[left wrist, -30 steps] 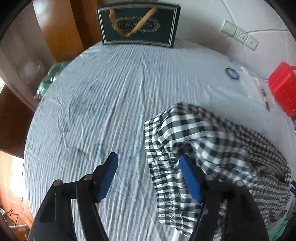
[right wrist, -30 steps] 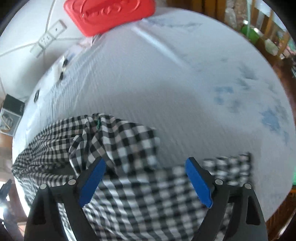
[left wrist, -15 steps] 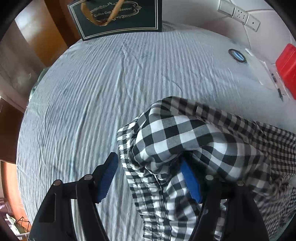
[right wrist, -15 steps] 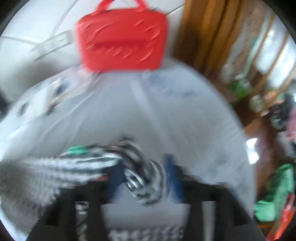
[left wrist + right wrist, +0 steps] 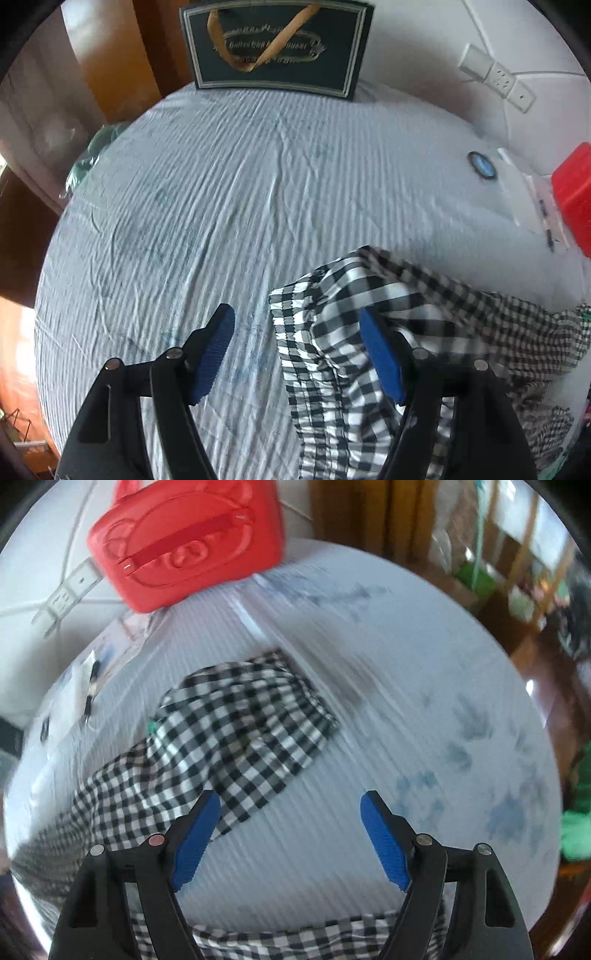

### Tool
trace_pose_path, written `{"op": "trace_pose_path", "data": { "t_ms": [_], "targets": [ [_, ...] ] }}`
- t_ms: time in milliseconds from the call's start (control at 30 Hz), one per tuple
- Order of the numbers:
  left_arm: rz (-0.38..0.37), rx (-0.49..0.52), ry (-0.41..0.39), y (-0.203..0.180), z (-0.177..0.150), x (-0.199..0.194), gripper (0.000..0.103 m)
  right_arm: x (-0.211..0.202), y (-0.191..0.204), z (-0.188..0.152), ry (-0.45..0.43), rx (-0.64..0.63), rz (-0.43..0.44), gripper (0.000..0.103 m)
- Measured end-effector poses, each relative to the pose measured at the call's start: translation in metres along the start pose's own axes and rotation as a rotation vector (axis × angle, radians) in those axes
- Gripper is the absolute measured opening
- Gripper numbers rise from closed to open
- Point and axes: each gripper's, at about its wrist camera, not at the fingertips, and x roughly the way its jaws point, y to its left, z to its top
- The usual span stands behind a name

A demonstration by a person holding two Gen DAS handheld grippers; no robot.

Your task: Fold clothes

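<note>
In the left wrist view a pale striped bedsheet [image 5: 229,206] fills the middle. At twelve o'clock a dark green gift box [image 5: 275,48] with a gold ribbon handle stands at the sheet's far edge. At about two o'clock a white power strip [image 5: 496,83] lies against the white wall, and below it a small round blue-centred object [image 5: 482,170] rests on the sheet. A red plastic case [image 5: 576,195] is cut off at three o'clock.

The left gripper [image 5: 297,354] stands released over the sheet. The black-and-white checked garment [image 5: 417,314] lies bunched from the centre toward four o'clock, draped over the gripper's right-hand blue pad [image 5: 380,354]; the left-hand pad is over bare sheet, and nothing is pinched.

In the right wrist view the checked garment [image 5: 236,731] spreads from nine o'clock to the centre, one corner reaching the left-hand blue pad. The right gripper [image 5: 290,834] is released, only sheet between its pads; its jaws have just been closing, with nothing between them. The red case [image 5: 188,542] sits at eleven o'clock.
</note>
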Motion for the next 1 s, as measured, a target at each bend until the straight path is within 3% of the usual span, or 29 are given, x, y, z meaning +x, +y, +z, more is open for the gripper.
{"op": "trace_pose_path", "data": {
  "t_ms": [167,333,367,433,500,533,567,600,633,700,833,933,1000],
  "targets": [
    [-0.010,-0.036,0.052,-0.006,-0.012,0.033,0.070,0.015,-0.012,0.011,0.015,0.075,0.018,0.081],
    [0.001,0.001,0.073,-0.024,-0.023,0.053,0.070,0.051,-0.014,0.028,0.033,0.122,-0.025,0.091],
    [-0.003,0.015,0.071,-0.027,-0.024,0.054,0.070,0.058,-0.013,0.031,0.032,0.126,-0.043,0.099],
    [-0.024,0.028,0.074,-0.029,-0.024,0.052,0.057,0.072,-0.011,0.036,0.038,0.136,-0.070,0.103],
    [-0.053,0.022,0.085,-0.030,-0.023,0.050,0.022,0.084,-0.006,0.038,0.061,0.139,-0.085,0.102],
    [-0.035,0.022,0.079,-0.030,-0.023,0.046,0.017,0.087,-0.001,0.038,0.064,0.123,-0.105,0.096],
    [0.002,0.032,0.049,-0.031,-0.022,0.038,0.013,0.084,0.006,0.038,0.058,0.085,-0.141,0.066],
    [0.036,0.040,0.011,-0.031,-0.021,0.029,0.013,0.079,0.011,0.037,0.051,0.062,-0.146,0.010],
    [0.069,0.044,-0.035,-0.029,-0.019,0.015,0.013,0.070,0.012,0.036,0.041,0.068,-0.107,0.004],
    [0.073,0.026,-0.106,-0.019,-0.015,-0.014,0.012,0.038,0.006,0.034,-0.008,0.099,-0.030,0.003],
    [-0.009,0.015,-0.171,-0.001,-0.006,-0.066,0.012,-0.058,-0.016,0.030,-0.160,0.150,0.113,0.003],
    [-0.040,0.054,-0.216,-0.005,-0.005,-0.094,0.012,-0.130,-0.022,0.029,-0.278,0.131,0.106,0.003],
    [-0.058,0.074,-0.235,-0.009,0.001,-0.104,0.012,-0.158,-0.020,0.039,-0.309,0.123,0.107,0.003]
  ]
}}
